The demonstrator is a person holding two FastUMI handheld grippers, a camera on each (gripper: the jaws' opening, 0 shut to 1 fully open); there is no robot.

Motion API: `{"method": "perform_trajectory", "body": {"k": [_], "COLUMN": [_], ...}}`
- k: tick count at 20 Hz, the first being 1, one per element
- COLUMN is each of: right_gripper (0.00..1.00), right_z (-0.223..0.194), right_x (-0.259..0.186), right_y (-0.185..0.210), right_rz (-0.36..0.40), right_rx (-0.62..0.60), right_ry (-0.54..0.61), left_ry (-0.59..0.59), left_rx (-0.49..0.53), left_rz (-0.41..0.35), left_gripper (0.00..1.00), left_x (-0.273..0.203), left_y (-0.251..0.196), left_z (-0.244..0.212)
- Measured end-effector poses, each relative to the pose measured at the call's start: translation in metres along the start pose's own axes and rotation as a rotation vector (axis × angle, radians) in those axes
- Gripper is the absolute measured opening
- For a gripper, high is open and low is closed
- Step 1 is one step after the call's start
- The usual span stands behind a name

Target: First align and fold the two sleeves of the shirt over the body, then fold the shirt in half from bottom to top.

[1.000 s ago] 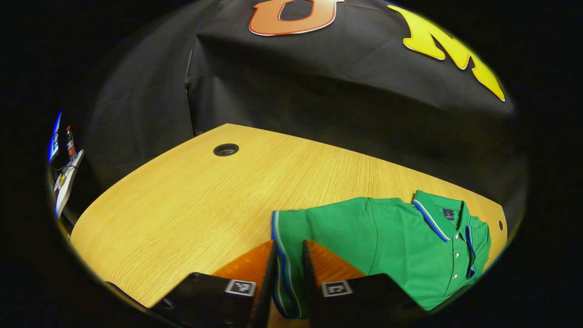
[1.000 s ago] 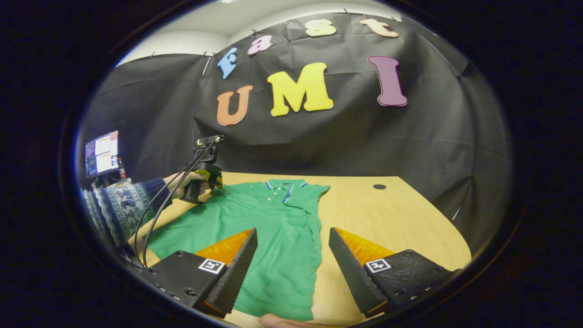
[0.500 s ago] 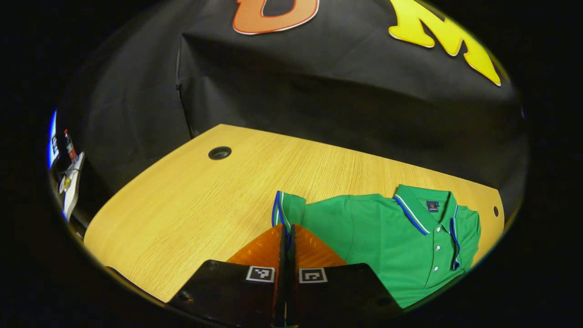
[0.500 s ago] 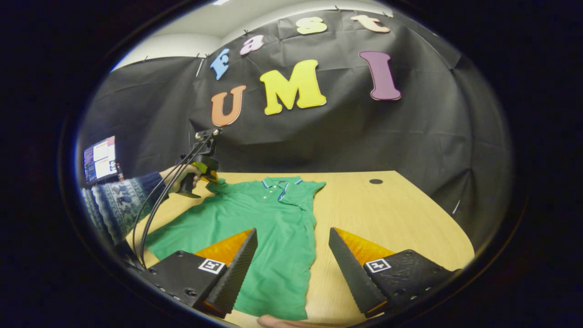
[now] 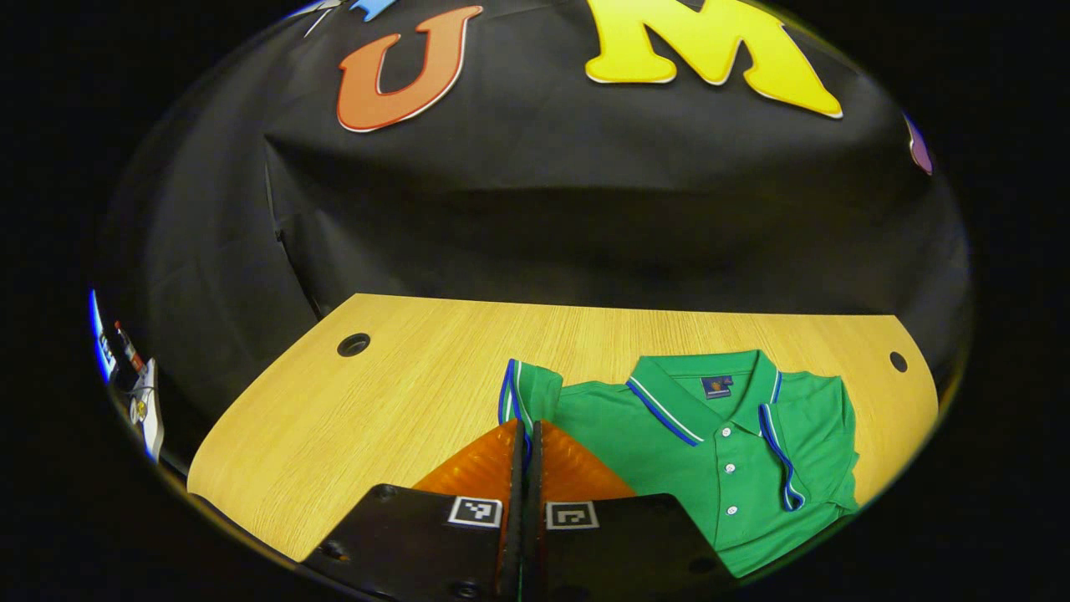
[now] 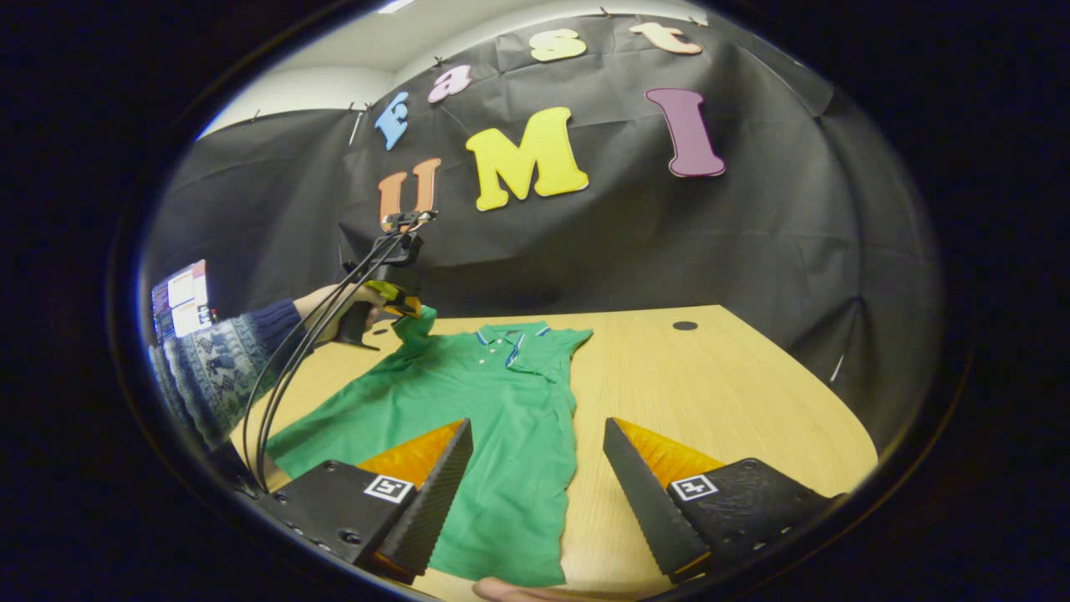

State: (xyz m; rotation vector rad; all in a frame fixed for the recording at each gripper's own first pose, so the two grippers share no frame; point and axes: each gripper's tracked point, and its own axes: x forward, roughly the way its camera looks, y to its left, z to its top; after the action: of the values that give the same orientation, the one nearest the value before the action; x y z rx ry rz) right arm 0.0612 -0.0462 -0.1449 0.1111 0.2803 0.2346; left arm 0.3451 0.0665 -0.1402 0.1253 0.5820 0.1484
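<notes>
In the left gripper view, the left gripper [image 5: 524, 435] is at the bottom, with its two fingers [image 5: 476, 464] pressed together. They pinch the end of a sleeve [image 5: 527, 391] of the green shirt [image 5: 736, 451]. The sleeve has blue and white stripes on its edge and it sticks up just past the finger tips. The rest of the shirt lies to the right on the table [image 5: 401, 393]. Its collar [image 5: 694, 389] is open and small white buttons run down the front. The other sleeve is folded in over the body. Farther off, the table has a round hole [image 5: 354, 344] near its left corner and a smaller one [image 5: 898, 361] near the right. Behind the table hangs the black wall [image 5: 535, 217].

In the right gripper view, the right gripper [image 6: 537, 451] is low and near, with its fingers [image 6: 435, 493] spread wide apart. It holds nothing. The bottom part of the shirt [image 6: 501, 435] lies flat on the table [image 6: 719, 393] between and past the fingers. At the very bottom edge a bit of a hand [image 6: 518, 592] shows. Farther off, to the left, a hand [image 6: 334, 305] in a knitted sleeve [image 6: 217, 368] holds the left gripper [image 6: 397, 303], which lifts the shirt sleeve up off the table. Black cables [image 6: 292, 368] hang from it. A screen [image 6: 180, 299] glows at the far left.
</notes>
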Motion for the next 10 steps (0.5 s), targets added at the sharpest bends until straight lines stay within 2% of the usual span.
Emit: {"method": "perform_trajectory", "body": {"k": [1, 3, 5, 7, 10], "right_gripper": [0.96, 0.96, 0.96, 0.96, 0.96], "right_z": [-0.001, -0.003, -0.005, -0.005, -0.003], "right_x": [-0.001, -0.002, -0.004, -0.006, -0.013], "right_y": [-0.002, -0.004, -0.005, -0.005, -0.002], "right_rz": [-0.005, -0.009, -0.015, -0.021, -0.024], "right_rx": [0.0, 0.001, 0.0, -0.001, -0.005], "right_ry": [0.002, 0.007, 0.006, 0.005, -0.001], "left_ry": [0.004, 0.002, -0.038, -0.069, -0.094], "left_rx": [0.019, 0.001, -0.033, -0.033, -0.023], "left_rz": [-0.008, -0.09, -0.159, -0.155, -0.156], "left_gripper": [0.07, 0.13, 0.57, 1.0, 1.0], "left_x": [-0.003, -0.009, -0.023, -0.037, -0.06], "left_y": [-0.009, -0.043, -0.066, -0.067, -0.072], "left_z": [0.001, 0.002, 0.012, 0.024, 0.033]}}
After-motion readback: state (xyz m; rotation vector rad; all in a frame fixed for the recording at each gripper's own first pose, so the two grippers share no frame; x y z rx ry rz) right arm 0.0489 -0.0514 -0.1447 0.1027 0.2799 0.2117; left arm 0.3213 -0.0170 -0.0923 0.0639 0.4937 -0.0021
